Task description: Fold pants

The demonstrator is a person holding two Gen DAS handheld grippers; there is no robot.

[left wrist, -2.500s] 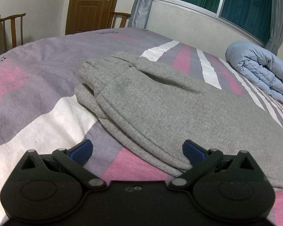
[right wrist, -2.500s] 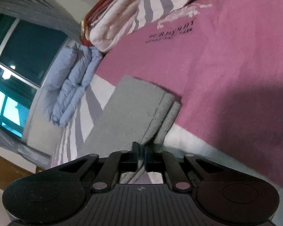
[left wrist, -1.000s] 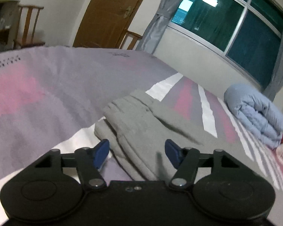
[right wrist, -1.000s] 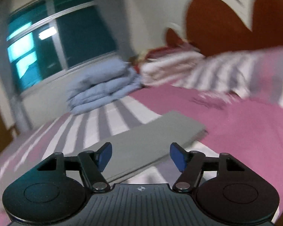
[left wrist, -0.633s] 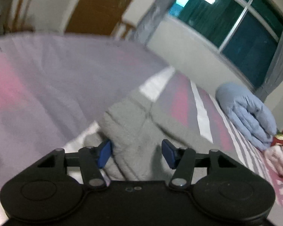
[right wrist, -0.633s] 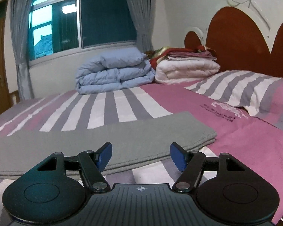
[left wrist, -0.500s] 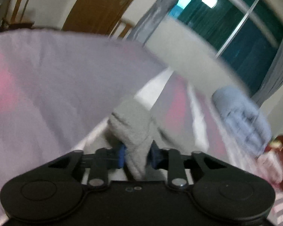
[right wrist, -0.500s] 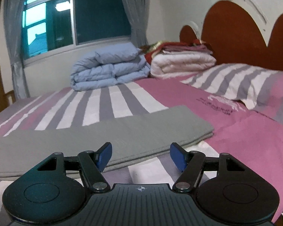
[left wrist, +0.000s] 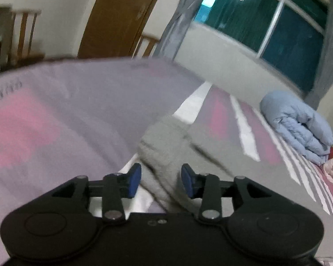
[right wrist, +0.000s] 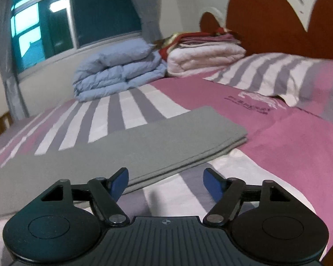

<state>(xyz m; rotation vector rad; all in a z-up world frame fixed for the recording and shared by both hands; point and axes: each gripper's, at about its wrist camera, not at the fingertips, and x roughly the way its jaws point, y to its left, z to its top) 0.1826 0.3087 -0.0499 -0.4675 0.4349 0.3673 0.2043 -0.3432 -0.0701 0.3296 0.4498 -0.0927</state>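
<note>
Left wrist view: the left gripper (left wrist: pixel 161 180) was seen with its 2 blue pads (left wrist: pixel 134 180) on either side of a bunched end of the grey pants (left wrist: pixel 166 153), the jaws opening. The cloth lay between the pads, but the blur left it unclear whether it was pressed; it appeared released. The pants were laid on the striped bedspread (left wrist: pixel 55 119), stretching away to the right. A folded blue quilt (left wrist: pixel 299 130) was set well apart near the window (left wrist: pixel 266 17), and a wooden door (left wrist: pixel 122 15) was seen behind the bed.

In the right wrist view, the right gripper (right wrist: pixel 165 182) was held wide, jaws opening, nothing between them. The pants' (right wrist: pixel 144 141) folded edge was just ahead. A striped pillow (right wrist: pixel 288 75) lay under the headboard (right wrist: pixel 288 17).
</note>
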